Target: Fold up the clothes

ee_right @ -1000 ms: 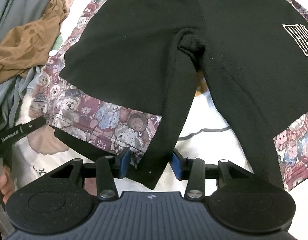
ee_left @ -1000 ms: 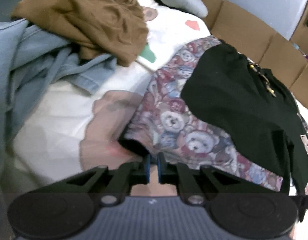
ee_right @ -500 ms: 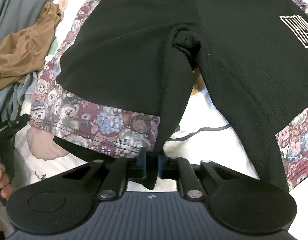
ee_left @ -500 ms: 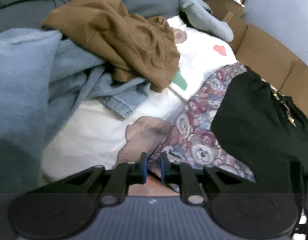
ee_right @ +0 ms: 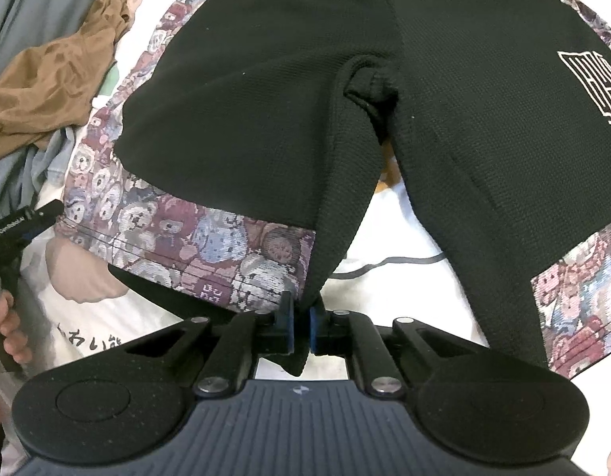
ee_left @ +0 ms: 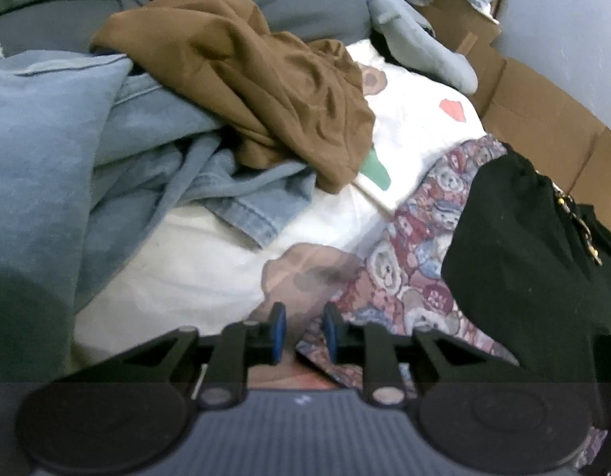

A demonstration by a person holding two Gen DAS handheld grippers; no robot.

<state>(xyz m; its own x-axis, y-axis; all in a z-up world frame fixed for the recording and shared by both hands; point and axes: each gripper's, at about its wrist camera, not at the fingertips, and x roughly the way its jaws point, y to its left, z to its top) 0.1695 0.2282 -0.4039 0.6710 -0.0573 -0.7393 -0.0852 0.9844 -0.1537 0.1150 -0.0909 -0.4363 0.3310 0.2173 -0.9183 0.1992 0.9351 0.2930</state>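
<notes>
Right gripper (ee_right: 301, 327) is clamped on the inner hem corner of the black shorts (ee_right: 266, 91) at 6 o'clock; left gripper (ee_left: 301, 335) stands narrow with jaws opening, the teddy-print hem corner (ee_left: 317, 337) between the pads, grip uncertain. Best to re-pinch that corner before lifting both evenly toward the waistband at 12. Waistband is cut off at the frame top, and the brown garment (ee_left: 266, 79) and denim (ee_left: 242, 198) at 10 stay bunched, shapes unclear.

The left tongs (ee_left: 303, 337) are opening over the shorts (ee_left: 484, 261), whose bear-print hem corner lies between them. A brown garment (ee_left: 258, 79) tops blue denim (ee_left: 178, 150).
</notes>
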